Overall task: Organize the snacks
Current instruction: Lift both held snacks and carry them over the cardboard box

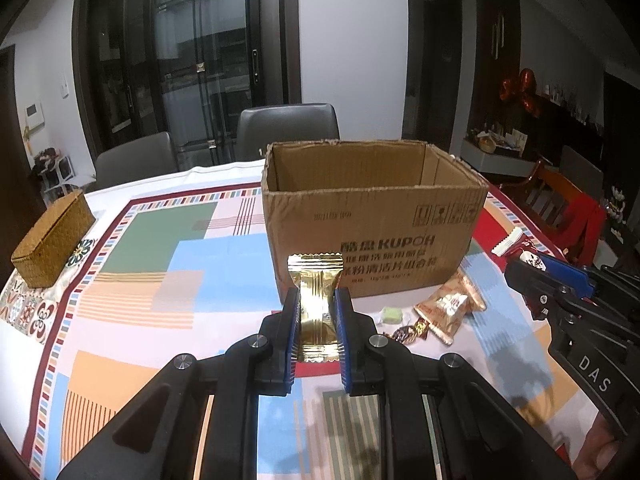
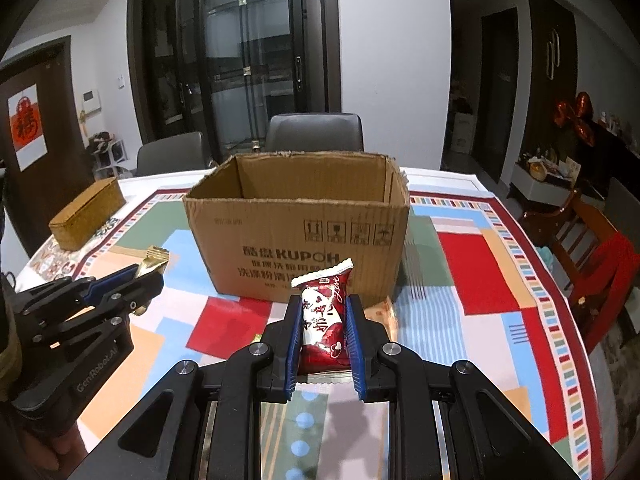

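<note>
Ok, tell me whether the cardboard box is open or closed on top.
Open. The cardboard box stands upright on the tablecloth with no flaps over it, and its bare inner walls show. Its floor is hidden, so I cannot tell what it holds.

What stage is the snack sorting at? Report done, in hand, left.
Done: nothing confirmed; the cardboard box shows only bare inner walls, its floor is hidden. In hand: the left gripper is shut on a gold packet, the right gripper on a red packet, both in front of the box. Left: an orange packet, a green candy and a dark wrapped candy on the tablecloth.
</note>
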`<state>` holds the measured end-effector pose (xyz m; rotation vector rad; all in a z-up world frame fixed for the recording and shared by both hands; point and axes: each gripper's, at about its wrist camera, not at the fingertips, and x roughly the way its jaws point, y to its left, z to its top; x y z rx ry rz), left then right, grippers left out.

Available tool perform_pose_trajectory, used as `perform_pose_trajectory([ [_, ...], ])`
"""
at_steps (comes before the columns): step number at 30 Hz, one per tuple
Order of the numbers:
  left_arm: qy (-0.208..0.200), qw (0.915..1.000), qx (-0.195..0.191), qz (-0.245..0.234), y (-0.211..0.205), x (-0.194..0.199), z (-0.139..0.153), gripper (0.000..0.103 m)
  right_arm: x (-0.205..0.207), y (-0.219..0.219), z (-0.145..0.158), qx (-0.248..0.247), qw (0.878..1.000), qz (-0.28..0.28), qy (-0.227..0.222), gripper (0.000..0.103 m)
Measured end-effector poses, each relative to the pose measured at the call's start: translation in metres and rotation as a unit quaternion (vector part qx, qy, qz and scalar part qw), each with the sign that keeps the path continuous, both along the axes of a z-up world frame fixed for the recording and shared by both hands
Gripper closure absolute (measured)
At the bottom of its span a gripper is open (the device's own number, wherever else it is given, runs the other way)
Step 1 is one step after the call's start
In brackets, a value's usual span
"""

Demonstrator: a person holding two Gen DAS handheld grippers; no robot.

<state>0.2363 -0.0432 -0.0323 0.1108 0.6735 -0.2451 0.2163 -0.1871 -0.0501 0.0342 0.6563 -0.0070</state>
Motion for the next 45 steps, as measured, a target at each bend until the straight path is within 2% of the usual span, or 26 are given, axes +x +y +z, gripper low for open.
perform_pose_trajectory([
  [26, -0.044, 0.9990, -0.001, -0.007, -0.010, 0.030, 0.054, 0.085, 0.033, -0.011, 0.052, -0.004, 0.999, 0.016, -0.044, 0.081],
  [45, -0.049, 0.9987, 0.007, -0.014, -0.025, 0.066, 0.071, 0.085, 0.066, -0.016, 0.077, -0.018, 0.998, 0.017, -0.062, 0.081],
])
